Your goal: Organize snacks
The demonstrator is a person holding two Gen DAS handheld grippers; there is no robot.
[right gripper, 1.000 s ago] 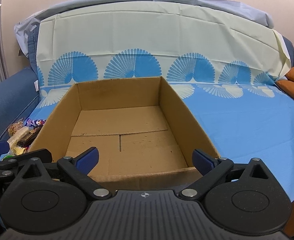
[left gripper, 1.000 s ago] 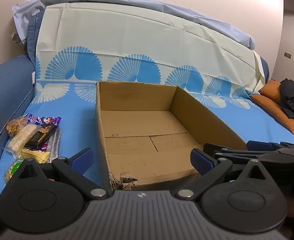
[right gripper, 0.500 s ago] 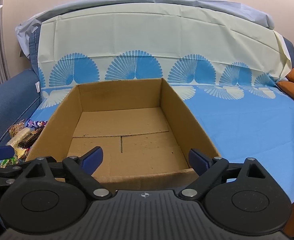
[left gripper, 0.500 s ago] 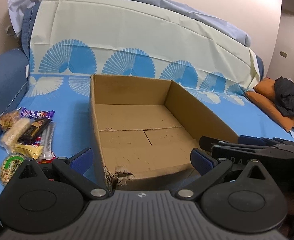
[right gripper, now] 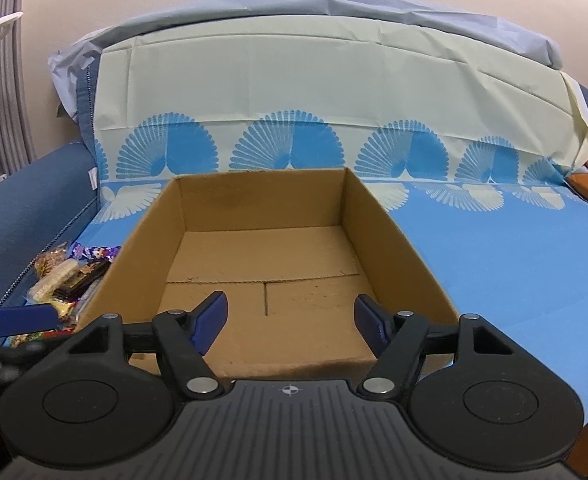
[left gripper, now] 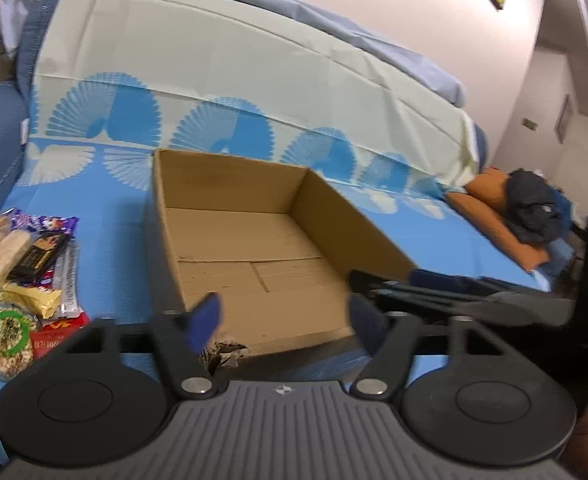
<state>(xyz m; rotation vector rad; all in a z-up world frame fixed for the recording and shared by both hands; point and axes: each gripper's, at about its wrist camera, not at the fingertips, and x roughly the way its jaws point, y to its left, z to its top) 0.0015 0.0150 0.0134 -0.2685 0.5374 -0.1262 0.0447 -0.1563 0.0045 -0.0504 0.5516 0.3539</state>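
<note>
Both grippers' jaws have narrowed since a second ago and are closing on nothing. Snacks (left gripper: pixel 26 272) lie heaped at the sofa seat's left edge, just left of the empty cardboard box (left gripper: pixel 254 248). They look light, crinkly and slippery, some crushable; pinch a stiff bar across its width. Left gripper (left gripper: pixel 286 320) and right gripper (right gripper: pixel 290 318) hover at the box's near wall.
</note>
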